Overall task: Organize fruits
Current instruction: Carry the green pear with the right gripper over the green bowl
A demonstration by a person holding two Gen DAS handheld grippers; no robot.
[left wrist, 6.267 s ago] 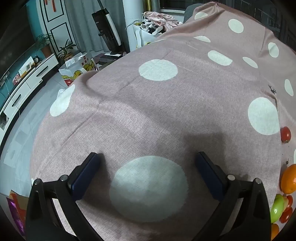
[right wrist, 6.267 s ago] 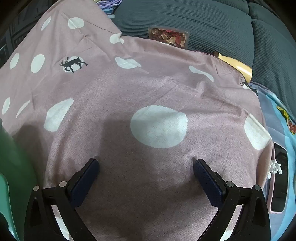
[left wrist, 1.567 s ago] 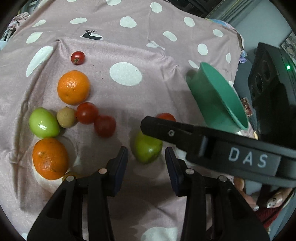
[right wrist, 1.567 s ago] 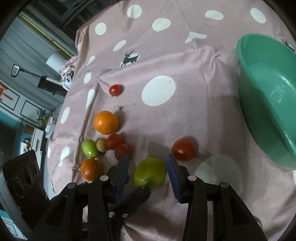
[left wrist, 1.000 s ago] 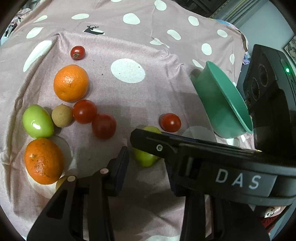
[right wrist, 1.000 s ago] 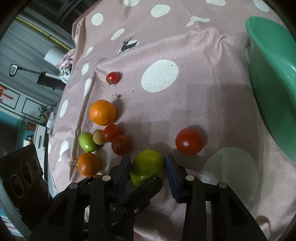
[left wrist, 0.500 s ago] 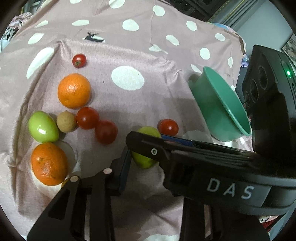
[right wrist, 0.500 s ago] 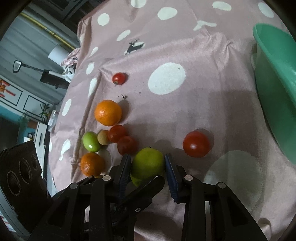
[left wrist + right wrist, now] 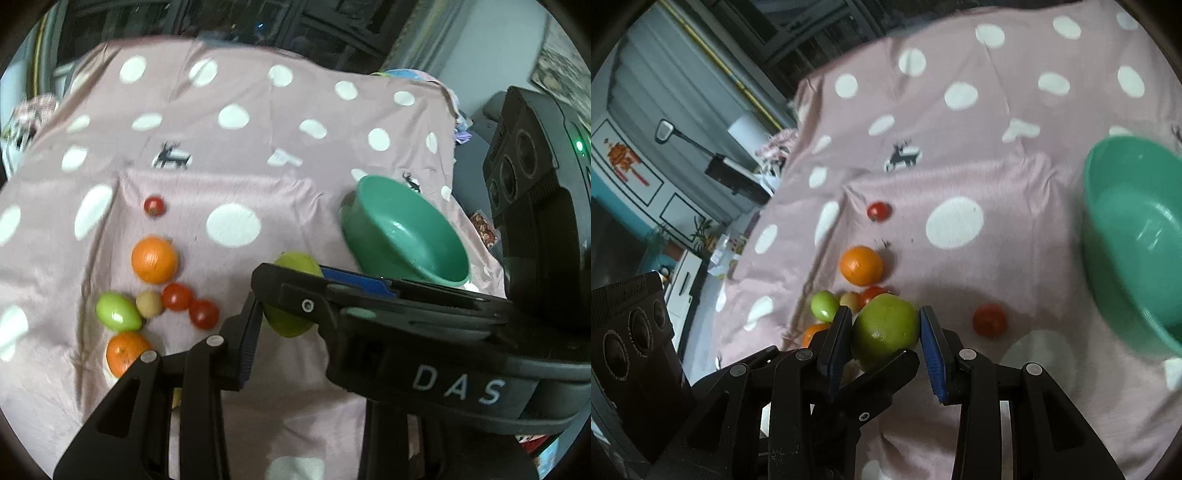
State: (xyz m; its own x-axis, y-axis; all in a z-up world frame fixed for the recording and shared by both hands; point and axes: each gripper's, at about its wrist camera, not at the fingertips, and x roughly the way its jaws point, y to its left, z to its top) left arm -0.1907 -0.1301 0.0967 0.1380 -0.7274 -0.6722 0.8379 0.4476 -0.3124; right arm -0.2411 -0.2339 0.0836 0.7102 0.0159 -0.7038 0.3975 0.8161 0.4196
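A big green fruit hangs above the pink dotted cloth, squeezed between the blue pads of my right gripper, which is shut on it. My left gripper grips the same green fruit crosswise; one left pad touches it, the other is hidden behind the right gripper's finger. The green bowl stands empty to the right. On the cloth lie two oranges, a smaller green fruit, a brown fruit and tomatoes.
A small tomato lies alone farther back on the cloth. The right gripper's black camera housing fills the right of the left wrist view. Beyond the cloth's left edge are floor and a white cabinet.
Both grippers have risen together with the big green fruit, lifting it off the cloth. Both views have tipped up and show more of the far cloth and the bowl.
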